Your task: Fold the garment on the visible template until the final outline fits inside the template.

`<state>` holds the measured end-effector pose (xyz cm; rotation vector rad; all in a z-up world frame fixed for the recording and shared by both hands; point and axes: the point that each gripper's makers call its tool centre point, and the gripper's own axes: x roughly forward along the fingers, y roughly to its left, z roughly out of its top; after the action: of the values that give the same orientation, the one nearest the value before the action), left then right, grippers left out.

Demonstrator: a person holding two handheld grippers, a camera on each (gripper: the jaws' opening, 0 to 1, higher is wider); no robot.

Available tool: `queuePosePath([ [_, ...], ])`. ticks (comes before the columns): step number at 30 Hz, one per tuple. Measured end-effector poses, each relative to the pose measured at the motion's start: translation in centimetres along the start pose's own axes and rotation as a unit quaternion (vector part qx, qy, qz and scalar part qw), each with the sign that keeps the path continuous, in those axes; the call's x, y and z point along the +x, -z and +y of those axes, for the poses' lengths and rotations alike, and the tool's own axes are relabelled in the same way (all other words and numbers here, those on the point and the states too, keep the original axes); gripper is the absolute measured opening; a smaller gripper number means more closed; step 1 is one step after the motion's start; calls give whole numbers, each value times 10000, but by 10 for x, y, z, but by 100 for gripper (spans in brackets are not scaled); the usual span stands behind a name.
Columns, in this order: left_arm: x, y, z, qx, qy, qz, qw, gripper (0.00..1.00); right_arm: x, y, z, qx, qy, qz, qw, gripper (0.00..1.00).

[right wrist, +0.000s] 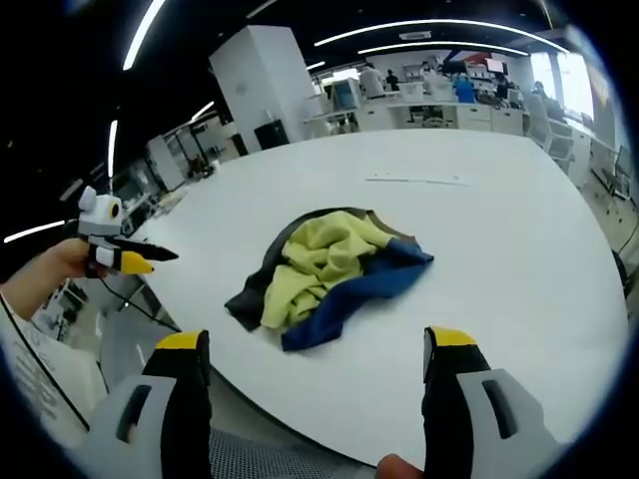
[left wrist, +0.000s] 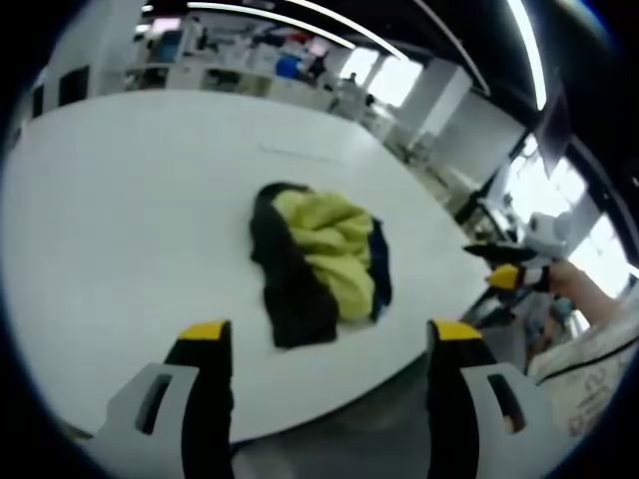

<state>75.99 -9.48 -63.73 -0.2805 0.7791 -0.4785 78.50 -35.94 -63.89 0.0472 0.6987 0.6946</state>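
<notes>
Presently listed: garment (left wrist: 318,261), one crumpled heap of yellow, black and blue cloth, lying on the white table (left wrist: 120,200) ahead of both claws, touching neither. Left gripper (left wrist: 331,337): jaws spread wide, nothing between them, held at the table's near edge. Right gripper (right wrist: 318,347): jaws likewise wide and empty, the heap just beyond its yellow tips.
</notes>
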Motion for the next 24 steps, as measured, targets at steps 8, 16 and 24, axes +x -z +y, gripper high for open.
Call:
queuePosePath([
  [8,0,-2,2,-5,-19,2,10000,75,0,0,-1,23,3,7,10000,88],
  [16,1,0,3,-1,-3,40,10000,75,0,2,-3,49,10,24,10000,88],
  [24,4,-7,7,-19,16,30,10000,75,5,1,-3,70,-29,79,9999,86],
])
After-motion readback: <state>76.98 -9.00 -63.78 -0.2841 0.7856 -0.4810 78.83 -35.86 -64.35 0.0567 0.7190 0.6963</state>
